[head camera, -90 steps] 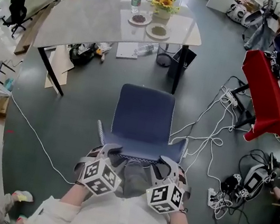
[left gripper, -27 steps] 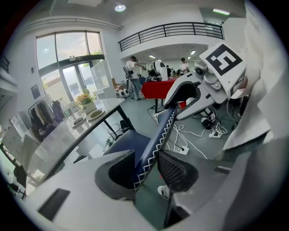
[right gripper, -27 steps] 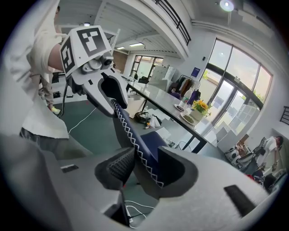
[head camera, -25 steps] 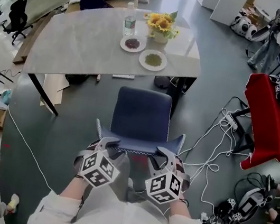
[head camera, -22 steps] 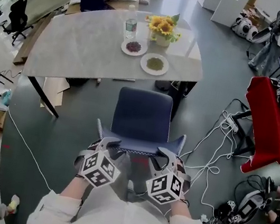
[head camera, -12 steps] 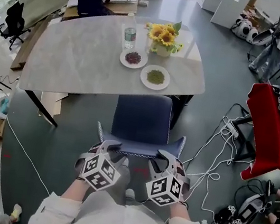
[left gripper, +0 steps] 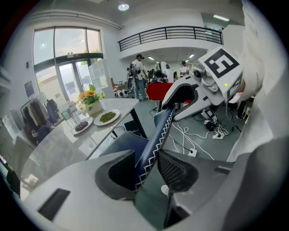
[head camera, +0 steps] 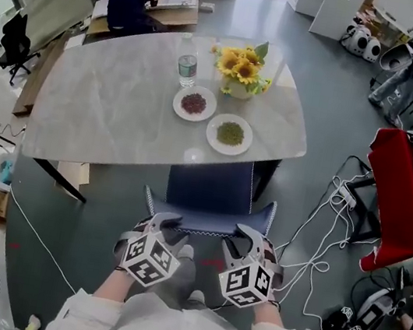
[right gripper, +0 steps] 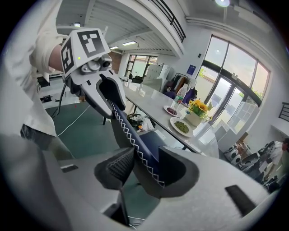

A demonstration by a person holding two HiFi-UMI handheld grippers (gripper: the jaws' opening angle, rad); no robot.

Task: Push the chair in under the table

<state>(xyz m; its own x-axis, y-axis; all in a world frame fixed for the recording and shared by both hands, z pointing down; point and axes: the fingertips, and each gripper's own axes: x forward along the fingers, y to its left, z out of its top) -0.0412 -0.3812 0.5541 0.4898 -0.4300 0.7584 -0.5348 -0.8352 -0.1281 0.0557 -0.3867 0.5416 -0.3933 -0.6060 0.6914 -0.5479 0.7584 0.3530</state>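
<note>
- The left gripper [head camera: 167, 224] is clamped on the left end of the backrest [head camera: 204, 221]. Its stitched top edge runs between the pads in the left gripper view.
- The right gripper [head camera: 241, 237] has the right end of that edge between its jaws. They have just been opening a little, though the edge looks to lie against the pads (a loose hold, I judge).
- To push well, I would firm up the right hold first. Then drive both grippers forward evenly so the chair [head camera: 210, 189] does not swing.
- A swing to the right would matter most, because the dark table leg [head camera: 263, 180] stands just beside the seat's right edge.
- The chair faces away from the person. Its back is nearest, and its seat front is hidden beneath the near edge of the table [head camera: 105, 111].
- The backrest's long edge runs left to right, roughly parallel to that table edge. The seat's front-to-back line points straight in under it.
- Much of the seat shows outside, so the push looks partway done.
- A plate [head camera: 229, 133] sits on the table just beyond the edge, so ease off before any bump.
</note>
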